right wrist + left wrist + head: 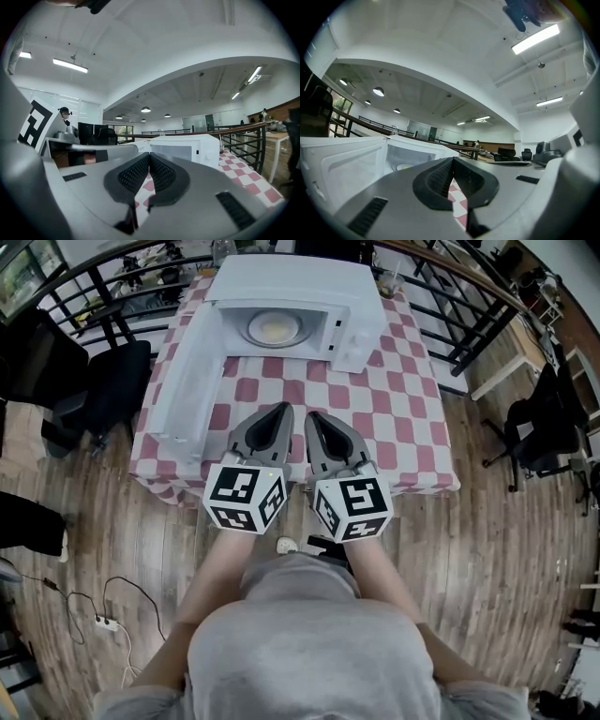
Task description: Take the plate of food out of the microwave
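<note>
Facing the open microwave (281,277), nothing gripped
Its door (192,371) hangs open at left; left gripper (279,411) and right gripper (316,416) hover pressed together over the checked tablecloth (403,418). The plate of food (274,330) sits inside; unopened jaws would likely shove it deeper.

A white box-shaped microwave (281,282) sits at the far end of the red-and-white checked tabletop (403,418), its door (192,371) swung wide to the left — a round pale plate of food (275,329) lies inside. Near the front edge, the grey left gripper (279,412) and grey right gripper (315,418) point toward it side by side, both empty.
</note>
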`<action>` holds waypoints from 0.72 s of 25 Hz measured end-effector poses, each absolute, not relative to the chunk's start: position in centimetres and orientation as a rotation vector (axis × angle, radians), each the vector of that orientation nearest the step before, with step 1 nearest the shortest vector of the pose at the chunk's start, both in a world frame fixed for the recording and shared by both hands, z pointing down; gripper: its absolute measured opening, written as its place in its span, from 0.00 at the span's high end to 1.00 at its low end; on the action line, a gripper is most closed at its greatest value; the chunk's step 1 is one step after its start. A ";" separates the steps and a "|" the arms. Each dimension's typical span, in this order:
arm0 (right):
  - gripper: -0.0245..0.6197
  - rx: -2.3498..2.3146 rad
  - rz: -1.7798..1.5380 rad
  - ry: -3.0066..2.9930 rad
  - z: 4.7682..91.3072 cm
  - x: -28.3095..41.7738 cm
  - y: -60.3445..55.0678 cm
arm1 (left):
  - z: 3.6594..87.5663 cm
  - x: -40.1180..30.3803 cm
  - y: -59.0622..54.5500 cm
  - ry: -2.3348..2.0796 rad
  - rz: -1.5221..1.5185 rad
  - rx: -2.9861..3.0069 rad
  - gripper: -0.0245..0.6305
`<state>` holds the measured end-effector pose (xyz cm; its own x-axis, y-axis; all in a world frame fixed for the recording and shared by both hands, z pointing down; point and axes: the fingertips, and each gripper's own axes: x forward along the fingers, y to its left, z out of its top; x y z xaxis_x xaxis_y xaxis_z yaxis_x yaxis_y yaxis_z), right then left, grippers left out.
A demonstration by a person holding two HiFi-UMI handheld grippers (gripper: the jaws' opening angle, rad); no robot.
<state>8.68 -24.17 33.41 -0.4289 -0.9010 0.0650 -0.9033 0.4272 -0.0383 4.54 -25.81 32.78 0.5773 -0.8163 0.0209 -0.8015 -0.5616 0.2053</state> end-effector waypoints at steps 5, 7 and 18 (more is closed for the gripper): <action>0.92 1.636 0.113 -2.641 33.8 8.7 -25.1 | 32.9 4.3 -27.2 -1.383 -0.132 2.579 0.96; 0.92 1.640 0.119 -2.642 33.8 9.0 -25.6 | 32.7 4.4 -27.7 -1.390 -0.136 2.578 0.96; 0.92 1.641 0.174 -2.638 35.2 9.5 -28.3 | 33.9 4.9 -30.2 -1.382 -0.112 2.554 0.96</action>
<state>9.54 -28.26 35.20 -0.4434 -0.8923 0.0846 -0.8957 0.4376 -0.0789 4.85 -30.20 33.93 0.5510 -0.8334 0.0441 -0.8155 -0.5264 0.2407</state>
